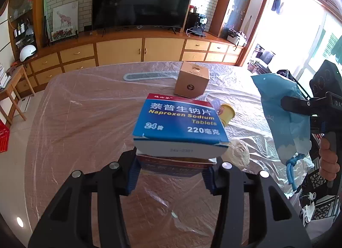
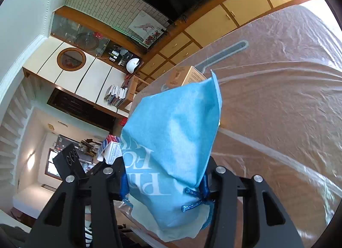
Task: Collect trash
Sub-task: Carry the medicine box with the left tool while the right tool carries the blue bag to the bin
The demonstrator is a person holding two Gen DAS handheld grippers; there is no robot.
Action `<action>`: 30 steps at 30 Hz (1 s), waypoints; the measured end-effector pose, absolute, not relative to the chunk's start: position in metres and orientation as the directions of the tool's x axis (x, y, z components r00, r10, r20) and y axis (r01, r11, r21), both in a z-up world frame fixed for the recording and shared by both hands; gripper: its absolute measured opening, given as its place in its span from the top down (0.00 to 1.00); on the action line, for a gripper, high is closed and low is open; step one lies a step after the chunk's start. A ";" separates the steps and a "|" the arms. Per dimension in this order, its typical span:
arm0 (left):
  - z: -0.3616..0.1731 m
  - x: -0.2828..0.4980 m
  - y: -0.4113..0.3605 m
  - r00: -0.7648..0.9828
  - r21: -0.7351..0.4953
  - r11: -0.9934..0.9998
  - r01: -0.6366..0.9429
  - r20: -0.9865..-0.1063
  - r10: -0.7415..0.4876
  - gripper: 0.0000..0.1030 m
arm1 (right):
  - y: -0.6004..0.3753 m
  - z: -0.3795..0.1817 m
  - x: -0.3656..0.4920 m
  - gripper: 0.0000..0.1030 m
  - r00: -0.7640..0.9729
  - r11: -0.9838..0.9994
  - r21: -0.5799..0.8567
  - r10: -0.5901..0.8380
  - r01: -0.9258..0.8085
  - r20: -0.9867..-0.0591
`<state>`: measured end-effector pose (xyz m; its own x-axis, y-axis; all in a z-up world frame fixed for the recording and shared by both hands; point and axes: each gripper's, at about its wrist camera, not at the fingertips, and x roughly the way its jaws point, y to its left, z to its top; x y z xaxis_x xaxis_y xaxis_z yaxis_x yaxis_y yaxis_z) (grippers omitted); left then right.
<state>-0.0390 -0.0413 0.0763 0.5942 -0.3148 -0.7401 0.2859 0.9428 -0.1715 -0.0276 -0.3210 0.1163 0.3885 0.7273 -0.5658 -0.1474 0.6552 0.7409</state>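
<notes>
My left gripper [image 1: 171, 175] is shut on a stack of two medicine boxes. The top one is a blue and red Naproxen tablet box [image 1: 181, 122], tilted up above the table, and the same box [image 2: 112, 147] shows at the left of the right wrist view. My right gripper [image 2: 165, 184] is shut on a blue paper bag [image 2: 175, 130] near its blue cord handle [image 2: 196, 198]. In the left wrist view that bag [image 1: 282, 115] hangs at the right, off the table's edge. A yellow cup [image 1: 226, 113] and a crumpled tissue ball [image 1: 238, 154] lie on the table behind the boxes.
The table [image 1: 85, 119] is covered with clear plastic sheeting. A brown cardboard box [image 1: 192, 80] stands further back, with a grey curved strip [image 1: 147, 76] beyond it. A hand [image 1: 327, 158] holds the right gripper's handle. Cabinets and a television stand behind the table.
</notes>
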 end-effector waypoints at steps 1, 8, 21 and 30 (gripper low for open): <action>0.077 -0.042 -0.043 0.596 -0.166 0.943 0.287 -0.741 -0.311 0.52 | -0.320 0.118 -0.030 0.54 0.391 0.667 0.730 0.718 -0.150 -0.575; 0.081 -0.061 -0.051 0.595 -0.167 0.943 0.287 -0.741 -0.313 0.52 | -0.321 0.121 -0.053 0.54 0.391 0.717 0.674 0.679 -0.177 -0.621; 0.089 -0.107 -0.073 0.593 -0.146 0.933 0.328 -0.737 -0.324 0.52 | -0.322 0.129 -0.106 0.54 0.397 0.765 0.598 0.639 -0.239 -0.659; 0.090 -0.136 -0.084 0.587 -0.137 0.925 0.355 -0.737 -0.335 0.52 | -0.325 0.131 -0.136 0.55 0.398 0.775 0.575 0.629 -0.262 -0.667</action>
<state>-0.1365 -0.0836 0.0900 0.5872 -0.3349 -0.7369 0.3554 0.9246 -0.1371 -0.1363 -0.3246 0.1306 0.3985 0.6291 -0.6674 -0.2619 0.7755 0.5745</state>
